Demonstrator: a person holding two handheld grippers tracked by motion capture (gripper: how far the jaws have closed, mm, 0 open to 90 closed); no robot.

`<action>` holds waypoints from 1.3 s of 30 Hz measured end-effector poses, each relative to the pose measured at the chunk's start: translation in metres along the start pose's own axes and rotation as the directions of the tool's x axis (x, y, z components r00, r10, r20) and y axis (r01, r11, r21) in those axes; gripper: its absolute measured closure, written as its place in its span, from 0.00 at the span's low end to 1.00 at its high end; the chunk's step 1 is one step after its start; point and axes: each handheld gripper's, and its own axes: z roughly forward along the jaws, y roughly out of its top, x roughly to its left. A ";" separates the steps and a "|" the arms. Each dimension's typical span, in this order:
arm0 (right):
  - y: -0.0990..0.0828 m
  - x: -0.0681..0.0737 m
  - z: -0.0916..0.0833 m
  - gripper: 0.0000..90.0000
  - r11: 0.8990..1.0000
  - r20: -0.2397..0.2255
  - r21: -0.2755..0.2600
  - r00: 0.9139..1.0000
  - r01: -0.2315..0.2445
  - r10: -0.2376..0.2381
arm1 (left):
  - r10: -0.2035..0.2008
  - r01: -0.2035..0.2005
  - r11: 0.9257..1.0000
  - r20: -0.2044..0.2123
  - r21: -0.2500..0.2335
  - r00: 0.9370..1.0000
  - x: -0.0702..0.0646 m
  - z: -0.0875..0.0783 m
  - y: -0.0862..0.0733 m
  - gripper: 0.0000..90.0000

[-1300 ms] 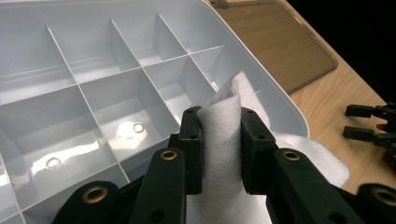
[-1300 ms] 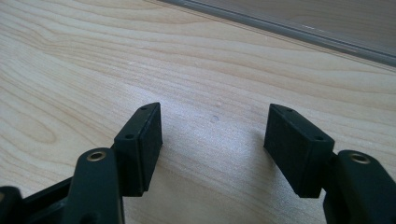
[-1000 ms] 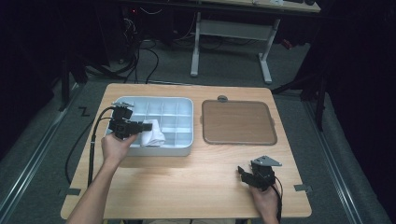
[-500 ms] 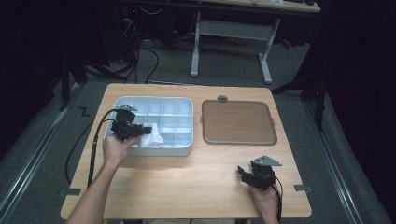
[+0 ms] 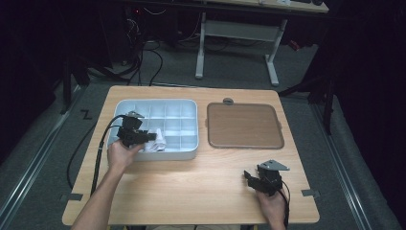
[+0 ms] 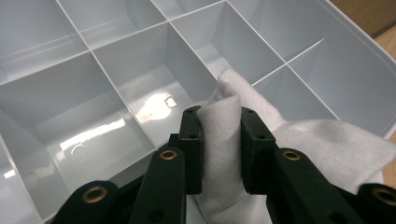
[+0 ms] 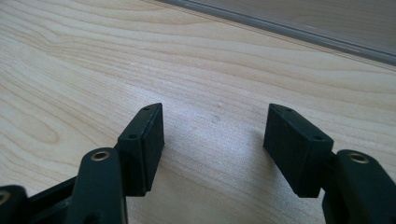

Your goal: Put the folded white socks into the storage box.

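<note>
A pale grey compartment tray [image 5: 189,104] lies on the left half of the wooden table. My left gripper [image 5: 149,137] is over its near left part, shut on a folded white cloth [image 5: 158,143]. In the left gripper view the two black pads pinch a fold of the white cloth [image 6: 222,135], and the rest of it drapes over the tray dividers [image 6: 182,44] to the right. My right gripper [image 5: 251,176] rests low at the table's near right, open, with bare wood between its jaws [image 7: 215,130].
A brown flat lid or mat [image 5: 243,125] with a grey rim lies right of the tray, a small grey knob [image 5: 228,101] behind it. Black cables trail from both grippers. A white table frame stands on the dark floor beyond the table.
My left gripper has sunk with the cloth toward the tray's near compartments. The right gripper has kept still.
</note>
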 end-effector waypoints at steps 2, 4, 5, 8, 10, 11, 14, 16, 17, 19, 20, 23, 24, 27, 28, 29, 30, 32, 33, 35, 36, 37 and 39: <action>0.000 0.000 0.000 0.43 1.000 0.000 0.000 1.000 0.000 0.000 | 0.010 -0.010 1.000 -0.006 0.003 1.000 0.001 0.000 -0.002 0.82; 0.000 0.000 0.000 0.43 1.000 0.000 0.000 1.000 0.000 0.000 | 0.032 -0.032 0.999 -0.020 0.007 0.999 -0.001 0.002 -0.004 0.82; 0.000 0.000 0.000 0.43 1.000 0.000 0.000 1.000 0.000 0.000 | 0.038 -0.038 0.999 -0.023 0.007 0.999 -0.001 0.002 -0.005 0.82; 0.000 0.000 0.000 0.43 1.000 -0.001 -0.001 1.000 -0.001 0.001 | 0.050 -0.050 0.999 -0.028 0.009 0.998 -0.002 0.003 -0.007 0.82; 0.000 0.000 0.000 0.43 1.000 -0.001 0.000 1.000 -0.001 0.001 | 0.061 -0.061 0.998 -0.033 0.011 0.998 -0.002 0.003 -0.008 0.82; 0.000 0.000 0.000 0.43 1.000 -0.001 0.000 1.000 0.000 0.000 | 0.067 -0.067 0.998 -0.038 0.011 0.997 -0.003 0.004 -0.009 0.82; 0.000 0.000 0.000 0.43 1.000 -0.001 0.000 1.000 -0.001 0.001 | 0.087 -0.087 0.996 -0.047 0.014 0.995 -0.004 0.005 -0.011 0.82; 0.000 0.000 0.000 0.43 1.000 0.000 0.000 1.000 0.000 0.000 | 0.095 -0.095 0.995 -0.051 0.011 0.994 -0.004 0.005 -0.012 0.82; 0.000 0.000 0.000 0.43 1.000 0.000 0.000 1.000 0.000 0.000 | 0.102 -0.101 0.995 -0.053 0.009 0.993 -0.005 0.005 -0.012 0.82; 0.000 0.000 0.000 0.43 1.000 0.000 0.000 1.000 0.000 0.000 | 0.104 -0.104 0.995 -0.057 0.009 0.993 -0.005 0.005 -0.013 0.82; 0.000 0.000 0.000 0.43 1.000 0.000 0.000 1.000 0.000 0.000 | 0.104 -0.104 0.995 -0.057 0.009 0.993 -0.005 0.005 -0.013 0.82; 0.000 0.000 0.000 0.43 1.000 0.000 0.000 1.000 0.000 0.000 | 0.114 -0.113 0.993 -0.065 0.014 0.991 -0.006 0.006 -0.015 0.82; 0.000 0.000 0.000 0.43 1.000 0.000 0.000 1.000 0.000 0.000 | 0.114 -0.113 0.993 -0.066 0.015 0.991 -0.006 0.006 -0.015 0.82; 0.000 0.000 0.000 0.43 1.000 0.000 0.000 1.000 0.000 0.000 | 0.116 -0.115 0.993 -0.070 0.016 0.991 -0.006 0.007 -0.016 0.82; 0.000 0.000 0.000 0.43 1.000 0.000 0.000 1.000 0.000 0.000 | 0.118 -0.117 0.993 -0.070 0.016 0.991 -0.006 0.007 -0.016 0.82; 0.000 0.000 0.000 0.43 1.000 0.000 0.000 1.000 0.000 0.000 | 0.117 -0.116 0.993 -0.069 0.015 0.991 -0.005 0.007 -0.016 0.82; 0.000 0.000 0.000 0.43 1.000 0.000 0.000 1.000 0.000 0.000 | 0.111 -0.111 0.994 -0.068 0.013 0.991 -0.005 0.007 -0.016 0.82; 0.000 0.000 0.000 0.43 1.000 0.000 0.000 1.000 0.000 0.000 | 0.111 -0.111 0.994 -0.067 0.005 0.991 -0.004 0.007 -0.017 0.82; 0.000 0.000 0.000 0.43 1.000 0.001 0.000 1.000 0.001 -0.001 | 0.112 -0.112 0.994 -0.069 0.004 0.991 -0.004 0.007 -0.018 0.82; 0.000 0.000 0.000 0.43 1.000 0.001 0.000 1.000 0.001 -0.001 | 0.115 -0.115 0.993 -0.072 0.004 0.991 -0.004 0.007 -0.019 0.82; 0.000 0.000 0.000 0.43 1.000 0.002 0.000 1.000 0.000 0.000 | 0.113 -0.113 0.994 -0.072 0.007 0.991 -0.004 0.007 -0.019 0.82; 0.000 0.001 0.000 0.43 1.000 0.002 0.000 1.000 0.001 -0.001 | 0.117 -0.117 0.993 -0.073 0.007 0.990 -0.004 0.007 -0.019 0.82; 0.000 0.001 0.000 0.43 1.000 0.002 0.000 1.000 0.001 -0.001 | 0.117 -0.116 0.993 -0.074 0.008 0.990 -0.004 0.008 -0.019 0.82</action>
